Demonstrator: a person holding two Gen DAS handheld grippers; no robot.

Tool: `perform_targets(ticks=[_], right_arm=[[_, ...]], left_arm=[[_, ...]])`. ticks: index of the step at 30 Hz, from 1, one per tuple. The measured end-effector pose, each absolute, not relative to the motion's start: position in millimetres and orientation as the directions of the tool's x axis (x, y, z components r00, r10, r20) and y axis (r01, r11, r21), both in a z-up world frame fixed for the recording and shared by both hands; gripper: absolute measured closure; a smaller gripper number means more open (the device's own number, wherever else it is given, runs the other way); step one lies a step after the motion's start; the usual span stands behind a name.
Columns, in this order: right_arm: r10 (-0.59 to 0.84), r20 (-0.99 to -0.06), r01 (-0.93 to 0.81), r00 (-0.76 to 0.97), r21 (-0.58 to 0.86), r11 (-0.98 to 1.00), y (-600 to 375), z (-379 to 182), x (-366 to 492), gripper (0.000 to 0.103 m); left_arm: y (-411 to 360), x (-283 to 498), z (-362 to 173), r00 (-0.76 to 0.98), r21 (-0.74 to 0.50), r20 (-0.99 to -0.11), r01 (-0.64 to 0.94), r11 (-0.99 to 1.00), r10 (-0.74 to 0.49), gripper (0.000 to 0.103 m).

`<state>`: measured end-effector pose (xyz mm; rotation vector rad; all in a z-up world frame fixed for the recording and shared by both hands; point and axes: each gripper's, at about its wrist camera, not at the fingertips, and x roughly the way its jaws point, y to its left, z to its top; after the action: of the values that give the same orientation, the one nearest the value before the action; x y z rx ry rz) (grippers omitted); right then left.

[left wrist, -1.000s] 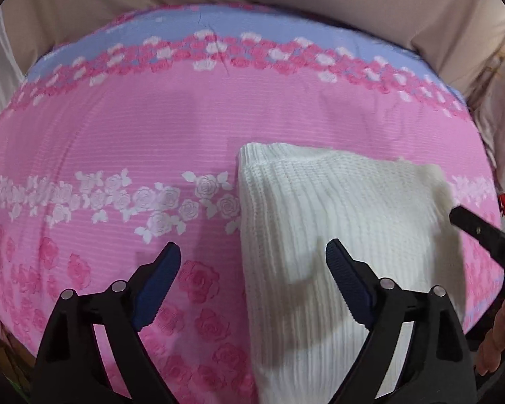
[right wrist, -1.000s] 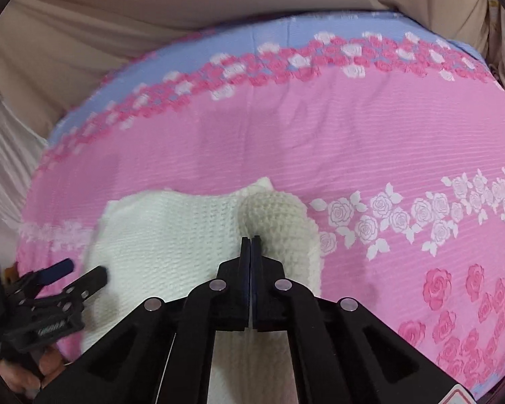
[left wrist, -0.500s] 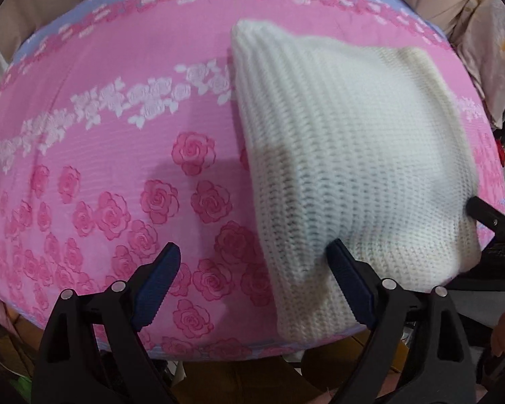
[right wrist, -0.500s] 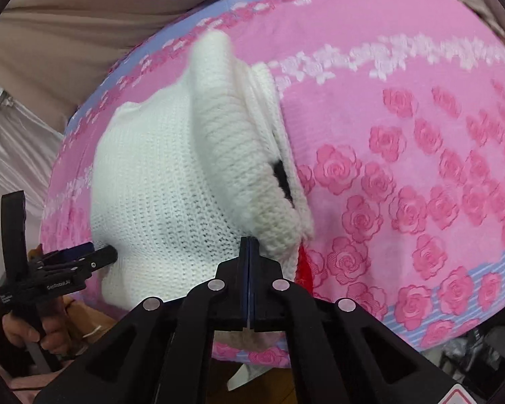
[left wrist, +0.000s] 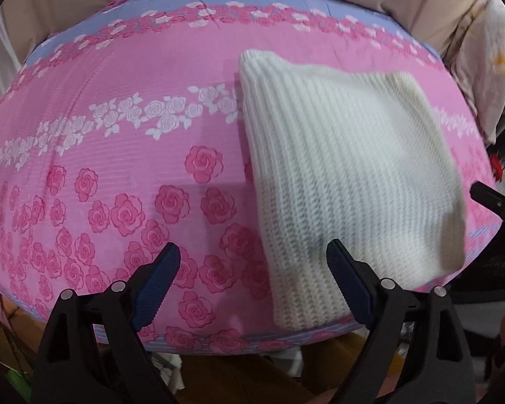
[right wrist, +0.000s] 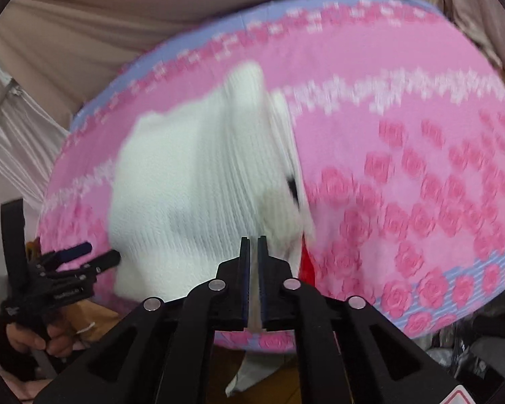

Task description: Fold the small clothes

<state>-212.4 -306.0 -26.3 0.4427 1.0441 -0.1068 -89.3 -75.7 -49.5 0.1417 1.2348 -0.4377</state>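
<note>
1. At the near edge of the table, toward its right corner in the left wrist view: a folded white knit sweater point(left wrist: 346, 175) lies flat on the pink rose-print cloth point(left wrist: 118, 155), one corner reaching the edge.
2. Judged: it sits close to the person so both grippers can reach it without stretching; the bundle looks compact, so the fold appears nearly done.
3. Left gripper point(left wrist: 252, 279): jaws wide apart, holding nothing. Its right finger overlaps the sweater's near edge in view; actual contact cannot be told.
4. Right gripper point(right wrist: 251, 269): jaws almost together, only a narrow slit between them. White shows in the slit, but whether knit is pinched there cannot be told; the view is motion-blurred.
5. Right wrist view: thicker ribbed folds stacked along the sweater's right side, a red patch point(right wrist: 308, 266) beneath the near corner, unidentified.
</note>
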Motion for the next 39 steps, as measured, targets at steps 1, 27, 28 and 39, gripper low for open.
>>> perform_targets(ticks=[1,27,28,39], right_arm=[[0.109,-0.847,0.281,0.52,0.29,0.915,-305.1,-17.2,-204.6,0.092],[0.102,-0.872,0.206,0.479,0.225,0.952,-293.9,-44.6,-192.0,0.091],[0.072,-0.895,0.219,0.44,0.185,0.958,-293.9,-63.8,-191.4,0.098],[0.065,-0.904,0.279,0.423,0.198,0.94,-308.1,-70.2,-200.1,0.103]], left_arm=[[-77.6,-85.4,-46.8,0.259,-0.14,-0.931,0.396,0.908,-0.257,0.017],[-94.7,-88.0,-61.3,0.276,-0.015,-0.952,0.381,0.924,-0.129,0.016],[-95.4,-88.7,-62.3,0.273,-0.007,-0.954,0.383,0.924,-0.12,0.016],[-98.0,-92.6,-53.7,0.302,0.012,-0.946,0.392,0.92,-0.116,0.016]])
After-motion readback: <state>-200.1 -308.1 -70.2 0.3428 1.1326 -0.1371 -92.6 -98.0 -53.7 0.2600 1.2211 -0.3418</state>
